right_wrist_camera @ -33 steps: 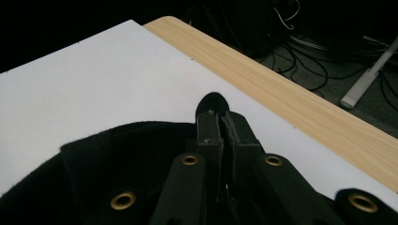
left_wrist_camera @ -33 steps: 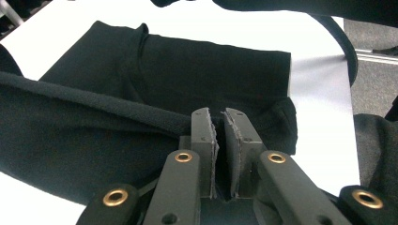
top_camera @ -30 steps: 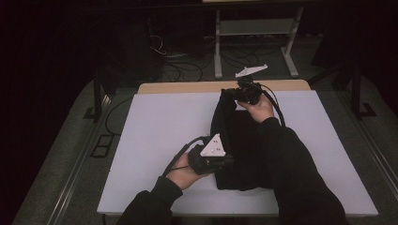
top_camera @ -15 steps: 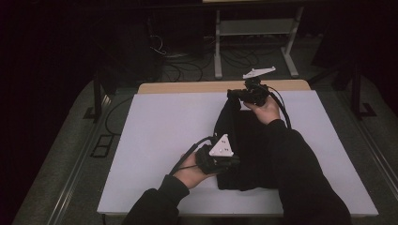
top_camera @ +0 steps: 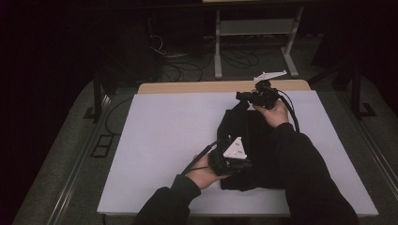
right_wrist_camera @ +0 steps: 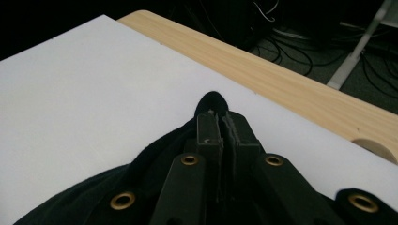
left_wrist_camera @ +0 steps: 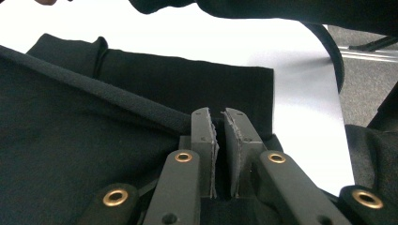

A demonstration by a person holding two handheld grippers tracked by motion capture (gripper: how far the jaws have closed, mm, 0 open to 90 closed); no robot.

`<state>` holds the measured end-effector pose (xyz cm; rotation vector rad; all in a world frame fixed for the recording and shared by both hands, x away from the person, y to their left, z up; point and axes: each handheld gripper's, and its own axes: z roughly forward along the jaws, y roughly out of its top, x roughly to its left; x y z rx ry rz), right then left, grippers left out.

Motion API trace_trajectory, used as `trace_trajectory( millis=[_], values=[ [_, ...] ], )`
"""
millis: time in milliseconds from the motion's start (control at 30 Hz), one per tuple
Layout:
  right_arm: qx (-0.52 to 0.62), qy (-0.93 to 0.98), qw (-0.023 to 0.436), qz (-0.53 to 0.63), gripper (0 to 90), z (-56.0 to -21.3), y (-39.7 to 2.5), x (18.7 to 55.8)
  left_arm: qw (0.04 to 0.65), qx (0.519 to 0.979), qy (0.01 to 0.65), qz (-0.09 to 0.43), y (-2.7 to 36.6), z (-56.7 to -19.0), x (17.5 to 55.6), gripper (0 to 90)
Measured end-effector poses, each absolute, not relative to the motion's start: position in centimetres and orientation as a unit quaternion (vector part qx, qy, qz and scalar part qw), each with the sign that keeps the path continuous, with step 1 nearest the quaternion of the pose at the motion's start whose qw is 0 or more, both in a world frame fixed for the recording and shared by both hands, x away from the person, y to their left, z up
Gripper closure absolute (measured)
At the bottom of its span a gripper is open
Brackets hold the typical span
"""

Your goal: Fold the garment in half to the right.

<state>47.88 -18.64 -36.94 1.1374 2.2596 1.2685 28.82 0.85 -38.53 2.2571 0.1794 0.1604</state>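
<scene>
Black garment (top_camera: 253, 140) on table, both grippers' fingers pinching its cloth at opposite ends

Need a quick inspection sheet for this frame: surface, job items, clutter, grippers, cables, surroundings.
Surface: white board over a wooden tabletop; wood strip shows at the far edge.
Job's things: black garment, folded, lying right of centre on the board.
Clutter: nothing seen.
Grippers: left gripper at the garment's near left edge, jaws nearly together on a fold of cloth; right gripper at the far edge, jaws closed on a pinch of fabric, lifting it off the board.
Cables: gripper cable loops beside the right hand; loose floor cables behind the table.
Surroundings: dark room, grey metal stand behind the table, floor rail at left.
</scene>
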Motion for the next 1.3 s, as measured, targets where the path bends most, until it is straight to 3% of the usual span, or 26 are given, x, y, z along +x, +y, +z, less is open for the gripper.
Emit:
trace_trajectory(
  millis=[1300],
  values=[
    [0.464,0.762,0.151,0.426,85.0,-40.2,-24.5,48.5,0.403,0.913,0.063,0.015,-5.7,-40.2,29.9,81.0]
  ],
)
